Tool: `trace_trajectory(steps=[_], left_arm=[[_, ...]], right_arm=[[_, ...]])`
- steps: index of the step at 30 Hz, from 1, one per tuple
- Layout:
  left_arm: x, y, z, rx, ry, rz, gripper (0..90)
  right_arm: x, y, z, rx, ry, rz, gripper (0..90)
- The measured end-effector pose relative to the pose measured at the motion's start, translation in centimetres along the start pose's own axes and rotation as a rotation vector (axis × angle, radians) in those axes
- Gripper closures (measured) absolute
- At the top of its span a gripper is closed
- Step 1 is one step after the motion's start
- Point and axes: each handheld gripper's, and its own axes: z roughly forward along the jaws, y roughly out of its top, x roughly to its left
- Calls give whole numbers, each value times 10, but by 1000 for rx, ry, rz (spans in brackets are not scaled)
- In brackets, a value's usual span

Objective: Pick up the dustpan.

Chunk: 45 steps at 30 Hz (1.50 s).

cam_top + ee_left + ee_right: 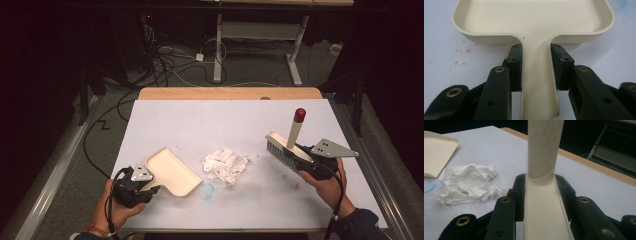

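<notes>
Dustpan (172,171) and brush (290,145), both gripped

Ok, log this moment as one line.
left gripper: shut on dustpan handle | right gripper: shut on brush | crumpled paper: on table between them, untouched

text: none legible | labels: none | brands: none | numbers: none | signs: none

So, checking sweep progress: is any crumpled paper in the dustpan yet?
No, the dustpan is bare; the crumpled paper lies on the table beside it.
</notes>
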Motion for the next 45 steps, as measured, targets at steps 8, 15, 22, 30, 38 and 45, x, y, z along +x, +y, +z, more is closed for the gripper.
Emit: trace_trajectory(steps=[8, 15, 22, 30, 38, 45], left_arm=[[-5, 3, 2, 21, -62, 33, 630], [-12, 5, 5, 24, -86, 66, 630], [-16, 7, 7, 29, -94, 85, 629], [-18, 6, 9, 35, -88, 87, 629], [-18, 6, 11, 34, -89, 88, 629], [-19, 6, 12, 38, -85, 93, 629]], right_arm=[[1, -5, 13, 18, -5, 0, 675], [0, -13, 21, 39, -14, 9, 675], [-4, -18, 21, 49, -12, 34, 675], [-11, -20, 16, 107, -10, 74, 674], [-17, -18, 13, 157, 15, 94, 674], [-22, -14, 13, 213, 42, 101, 674]])
